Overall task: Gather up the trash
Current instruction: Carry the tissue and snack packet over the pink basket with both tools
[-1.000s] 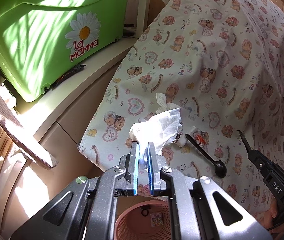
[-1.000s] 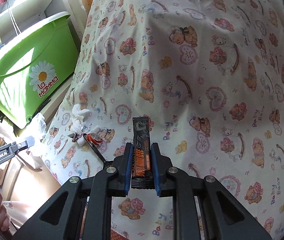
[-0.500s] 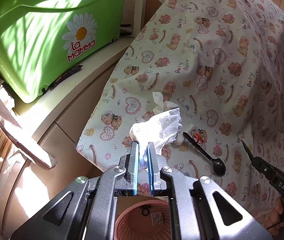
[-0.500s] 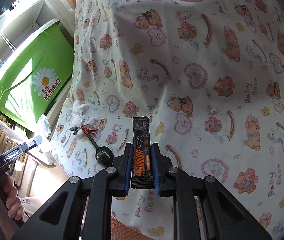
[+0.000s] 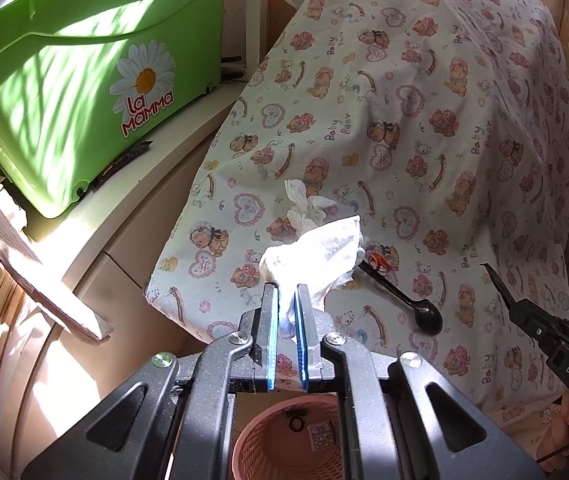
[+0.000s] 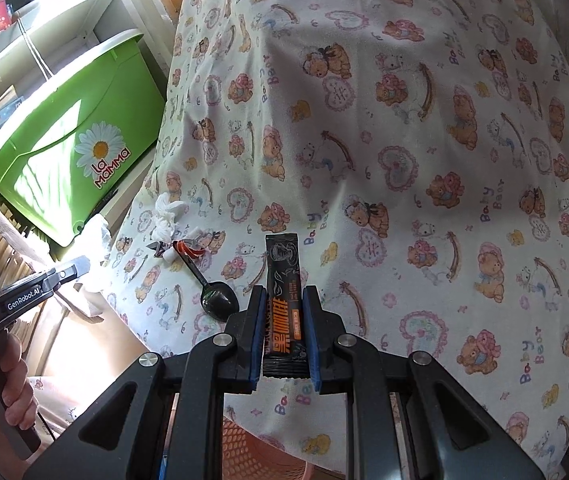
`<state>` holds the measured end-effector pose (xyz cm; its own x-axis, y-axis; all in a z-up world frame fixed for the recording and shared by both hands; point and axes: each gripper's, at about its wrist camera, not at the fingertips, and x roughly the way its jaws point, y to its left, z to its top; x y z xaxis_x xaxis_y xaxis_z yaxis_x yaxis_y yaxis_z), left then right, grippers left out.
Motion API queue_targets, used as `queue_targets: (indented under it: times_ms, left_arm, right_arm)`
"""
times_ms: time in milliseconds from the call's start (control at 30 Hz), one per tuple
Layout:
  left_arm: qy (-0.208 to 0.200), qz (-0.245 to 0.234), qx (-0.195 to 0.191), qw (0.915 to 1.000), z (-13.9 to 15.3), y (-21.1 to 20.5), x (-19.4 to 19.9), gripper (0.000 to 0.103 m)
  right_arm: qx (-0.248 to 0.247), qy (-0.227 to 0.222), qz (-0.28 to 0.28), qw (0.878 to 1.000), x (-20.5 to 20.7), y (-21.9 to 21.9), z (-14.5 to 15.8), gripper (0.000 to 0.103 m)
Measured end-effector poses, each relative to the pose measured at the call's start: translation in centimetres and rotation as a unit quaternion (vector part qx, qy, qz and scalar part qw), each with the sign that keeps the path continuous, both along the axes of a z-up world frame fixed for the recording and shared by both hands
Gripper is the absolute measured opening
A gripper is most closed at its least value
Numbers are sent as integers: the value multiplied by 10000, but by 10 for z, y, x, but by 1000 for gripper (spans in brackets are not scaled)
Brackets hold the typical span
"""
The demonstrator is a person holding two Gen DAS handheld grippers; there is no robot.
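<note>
My left gripper is shut on a crumpled white tissue, held in the air past the corner of the bear-print cloth. A pink basket stands directly below it. My right gripper is shut on a black and orange sachet, over the cloth's near edge. The basket rim shows under it. On the cloth lie a second tissue, a black spoon and a small red and white scrap.
A green La Mamma bin sits on a cream cabinet left of the cloth. A wooden slat juts out at the left. A hand holds the left gripper's handle. Shelves rise behind the bin.
The right gripper has drawn back toward the cloth's near edge with the sachet, so the spoon now shows to its left. The left gripper has kept the tissue and has hardly moved.
</note>
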<state>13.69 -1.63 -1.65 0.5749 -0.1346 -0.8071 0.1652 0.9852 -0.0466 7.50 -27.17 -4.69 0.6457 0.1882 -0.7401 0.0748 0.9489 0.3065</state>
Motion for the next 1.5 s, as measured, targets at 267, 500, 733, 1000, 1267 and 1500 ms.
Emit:
queue_targets:
  times_ms: [267, 500, 733, 1000, 1267, 1500]
  left_arm:
    - [92, -297, 126, 9994, 7, -13, -19, 7]
    - [153, -391, 148, 9990, 17, -11, -57, 7]
    - [604, -367, 95, 9975, -18, 1, -92, 7]
    - [1117, -264, 71, 9934, -55, 9, -94, 7]
    - [1793, -182, -5, 9836, -88, 18, -87, 7]
    - [2343, -106, 132, 9720, -125, 15, -83, 8]
  right_arm:
    - [-43, -184, 235, 9995, -28, 18, 14, 20]
    - [-171, -428, 625, 9970, -65, 49, 29, 20]
    - [-275, -311, 994, 9942, -98, 89, 19, 20]
    - [-494, 79, 1376, 9892, -110, 120, -11, 20]
    - [-255, 761, 1476, 9858, -107, 132, -55, 20]
    - [-313, 1269, 1372, 9819, -100, 133, -93, 20]
